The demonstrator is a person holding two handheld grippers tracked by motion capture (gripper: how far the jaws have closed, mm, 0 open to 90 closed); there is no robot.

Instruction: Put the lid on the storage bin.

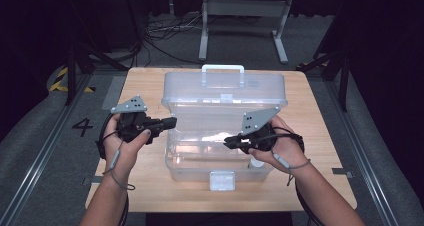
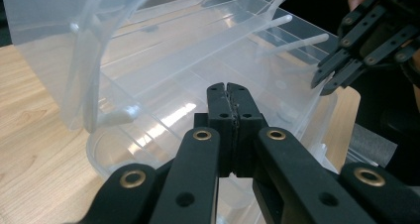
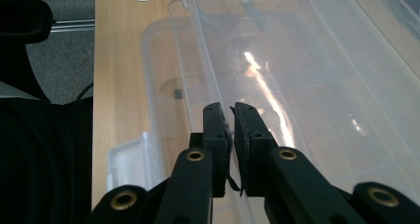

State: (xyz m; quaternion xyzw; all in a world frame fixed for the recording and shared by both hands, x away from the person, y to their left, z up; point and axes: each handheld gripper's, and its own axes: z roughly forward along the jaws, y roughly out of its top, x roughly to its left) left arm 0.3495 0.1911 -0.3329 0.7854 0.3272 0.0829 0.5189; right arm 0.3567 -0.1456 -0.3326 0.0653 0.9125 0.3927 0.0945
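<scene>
Clear plastic box, lid up: let go cleanly

I keep the left gripper (image 2: pixel 229 91) with fingers pressed together. The right gripper (image 3: pixel 231 110), fingers parted slightly, holds nothing inside the open box (image 1: pixel 172 156) mid-counter (image 1: pixel 145 86); I should withdraw without nudging its wall.

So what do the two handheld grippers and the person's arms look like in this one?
Both the left gripper and the right gripper are black two-jaw tools with linkage arms pinned by brass-coloured rivets, seen close in the gripper views. Each carries a grey three-cornered plate with small holes on top. A grey cord with a toggle loops around each wrist, and dark cables trail back along the forearms. The forearms are bare, with no sleeves.
</scene>
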